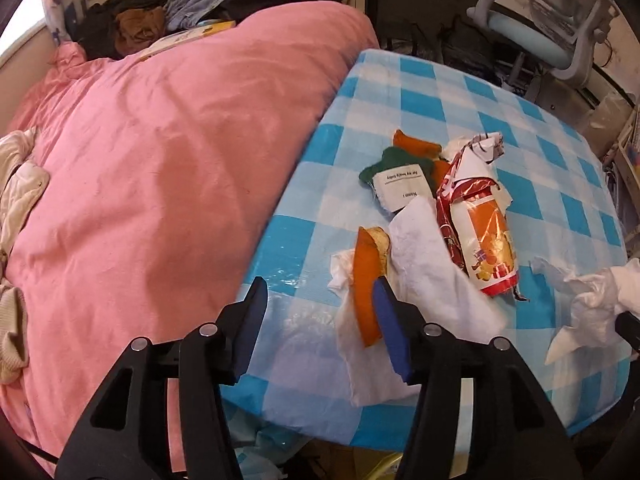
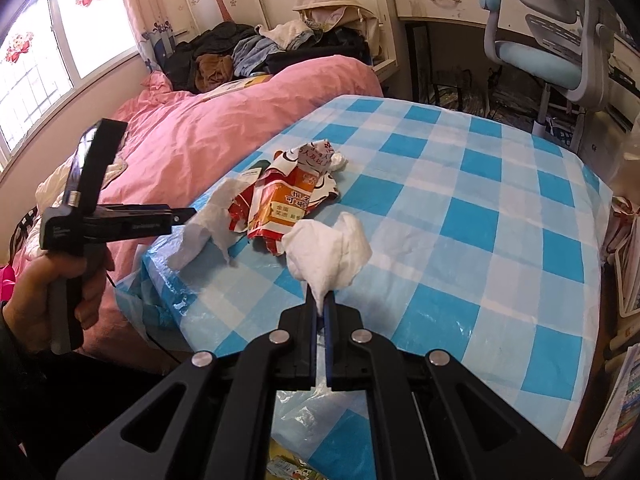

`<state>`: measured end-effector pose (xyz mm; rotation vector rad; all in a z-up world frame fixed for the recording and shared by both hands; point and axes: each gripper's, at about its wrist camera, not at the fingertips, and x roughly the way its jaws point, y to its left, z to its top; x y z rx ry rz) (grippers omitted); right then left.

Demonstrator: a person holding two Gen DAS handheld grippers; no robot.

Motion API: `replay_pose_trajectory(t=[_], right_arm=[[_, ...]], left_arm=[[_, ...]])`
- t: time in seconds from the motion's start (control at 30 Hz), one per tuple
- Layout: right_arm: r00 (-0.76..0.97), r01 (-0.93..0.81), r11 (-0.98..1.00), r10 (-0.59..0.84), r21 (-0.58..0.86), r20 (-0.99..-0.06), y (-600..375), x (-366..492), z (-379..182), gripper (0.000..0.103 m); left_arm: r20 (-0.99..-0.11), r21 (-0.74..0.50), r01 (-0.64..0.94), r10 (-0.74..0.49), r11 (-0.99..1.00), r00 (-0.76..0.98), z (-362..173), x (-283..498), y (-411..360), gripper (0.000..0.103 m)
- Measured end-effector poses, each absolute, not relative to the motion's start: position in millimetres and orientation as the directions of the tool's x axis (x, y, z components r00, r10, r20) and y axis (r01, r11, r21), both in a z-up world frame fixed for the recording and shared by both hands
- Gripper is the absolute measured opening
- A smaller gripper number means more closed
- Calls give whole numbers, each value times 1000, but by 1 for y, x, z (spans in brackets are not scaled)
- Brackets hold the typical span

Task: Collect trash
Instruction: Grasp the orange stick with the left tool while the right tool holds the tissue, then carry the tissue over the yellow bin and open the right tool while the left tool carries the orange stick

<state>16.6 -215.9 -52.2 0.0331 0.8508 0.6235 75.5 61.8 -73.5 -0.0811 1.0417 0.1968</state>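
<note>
Near table edge [image 1: 256, 264], open left tool [image 1: 320, 300]

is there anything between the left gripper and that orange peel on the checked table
Nothing visible blocks it. The left gripper is open just short of the orange peel, which lies on a white tissue with bare tablecloth beside it.

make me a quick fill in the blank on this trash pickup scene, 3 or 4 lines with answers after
1. The right gripper is shut on a crumpled white ____.
2. The table wears a blue and white ____ cloth.
3. The left gripper stands ____, with nothing held between its pads.
4. Beside the table lies a ____ duvet.

Answers: tissue; checked; open; pink
</note>
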Motion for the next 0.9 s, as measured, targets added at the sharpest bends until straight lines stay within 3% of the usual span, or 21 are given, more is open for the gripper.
replay_pose_trajectory(t=[0.17,0.27,0.37,0.6,0.9], right_arm=[[489,-506,818,534,274,-689,-215,16,-52,3],[487,-505,817,536,278,-690,-216,17,-52,3],[488,-506,817,536,278,-688,-216,16,-52,3],[488,-507,815,541,281,-685,-216,16,-52,3],[504,-504,814,548,287,-668,-217,15,-46,3]], left_arm=[[-860,-29,-155,55,987,508,-72,77,58,49],[-875,0,-99,48,995,482,-83,81,43,31],[-900,-5,-103,41,995,434,-100,88,40,19],[-874,-19,-119,41,993,484,-88,82,42,17],[-771,-153,-171,-9,973,637,-48,59,60,17]])
